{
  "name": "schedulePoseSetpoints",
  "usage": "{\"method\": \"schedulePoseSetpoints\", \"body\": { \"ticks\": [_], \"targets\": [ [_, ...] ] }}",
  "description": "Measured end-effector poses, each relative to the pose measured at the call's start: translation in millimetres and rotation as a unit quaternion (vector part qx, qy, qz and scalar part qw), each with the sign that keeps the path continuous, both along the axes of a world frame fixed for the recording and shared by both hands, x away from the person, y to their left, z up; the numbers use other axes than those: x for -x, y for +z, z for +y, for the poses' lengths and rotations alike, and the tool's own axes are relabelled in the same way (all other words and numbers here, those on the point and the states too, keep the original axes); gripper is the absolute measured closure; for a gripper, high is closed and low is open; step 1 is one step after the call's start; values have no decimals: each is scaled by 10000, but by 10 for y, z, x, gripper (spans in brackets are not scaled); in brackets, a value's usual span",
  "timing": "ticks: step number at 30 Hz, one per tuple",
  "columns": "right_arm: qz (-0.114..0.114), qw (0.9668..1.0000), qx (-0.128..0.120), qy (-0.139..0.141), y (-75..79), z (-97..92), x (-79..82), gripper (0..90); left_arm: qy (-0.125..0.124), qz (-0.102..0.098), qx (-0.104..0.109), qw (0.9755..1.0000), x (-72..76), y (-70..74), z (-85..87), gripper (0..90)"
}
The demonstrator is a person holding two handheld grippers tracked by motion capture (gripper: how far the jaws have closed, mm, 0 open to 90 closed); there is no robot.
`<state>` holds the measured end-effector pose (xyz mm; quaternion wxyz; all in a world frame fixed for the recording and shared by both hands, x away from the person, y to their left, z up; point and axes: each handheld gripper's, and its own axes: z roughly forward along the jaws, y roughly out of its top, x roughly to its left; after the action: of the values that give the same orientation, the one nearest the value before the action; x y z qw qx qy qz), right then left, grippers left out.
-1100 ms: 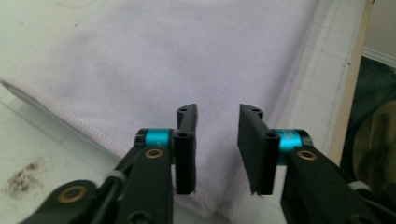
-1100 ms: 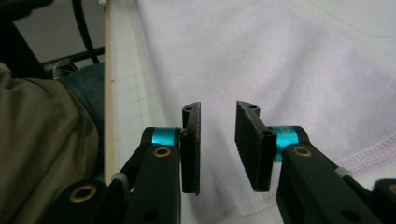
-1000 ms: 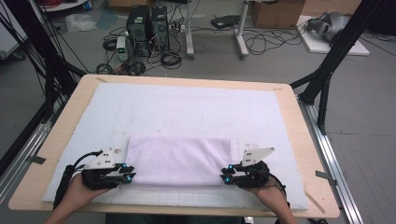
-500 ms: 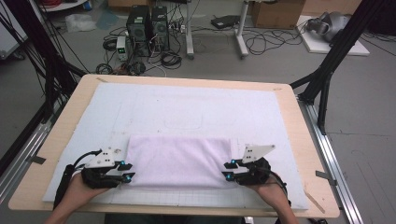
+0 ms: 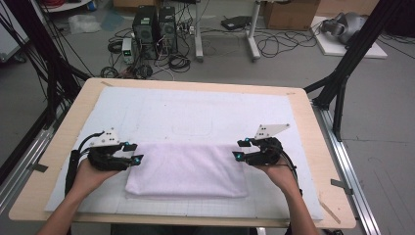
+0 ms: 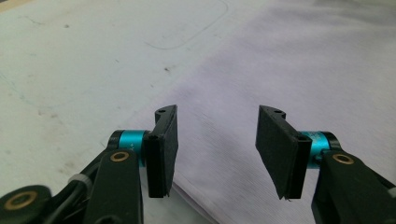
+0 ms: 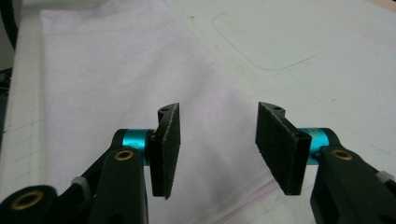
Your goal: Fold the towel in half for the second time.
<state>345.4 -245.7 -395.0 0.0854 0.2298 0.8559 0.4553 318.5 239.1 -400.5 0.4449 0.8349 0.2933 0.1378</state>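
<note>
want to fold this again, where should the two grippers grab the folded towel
Judging by how it lies, take the folded towel at its two short ends, near the far corners. It is flat and wide, each end beside a gripper. The left gripper would come in from the left, the right gripper from the right, jaws open, pinching all the layers.

A light wooden desk carried a white gridded mat covering most of it; a folded pale-lilac towel lay on the mat
</note>
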Motion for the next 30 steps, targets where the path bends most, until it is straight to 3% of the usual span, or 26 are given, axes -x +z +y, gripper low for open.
{"method": "schedulePoseSetpoints", "body": {
  "ticks": [7,9,13,20,24,30],
  "targets": [
    [124,9996,162,-169,-77,36,-202,428,215,69,-179,9996,-211,-87,-38,447],
    [171,9995,215,-186,-121,44,-237,415,270,220,-225,9991,-269,-137,-27,441],
    [250,9989,292,-250,-174,38,-270,399,321,363,-137,9987,-347,-197,-4,429],
    [383,9975,495,-319,-273,31,-307,388,442,620,-185,9969,-457,-313,6,389],
    [306,9978,453,-382,-363,0,-287,398,455,794,-319,9953,-496,-383,-11,396],
    [568,9973,318,-347,-524,-48,-289,434,353,800,-318,9957,-495,-399,-35,459]
  ]
}}
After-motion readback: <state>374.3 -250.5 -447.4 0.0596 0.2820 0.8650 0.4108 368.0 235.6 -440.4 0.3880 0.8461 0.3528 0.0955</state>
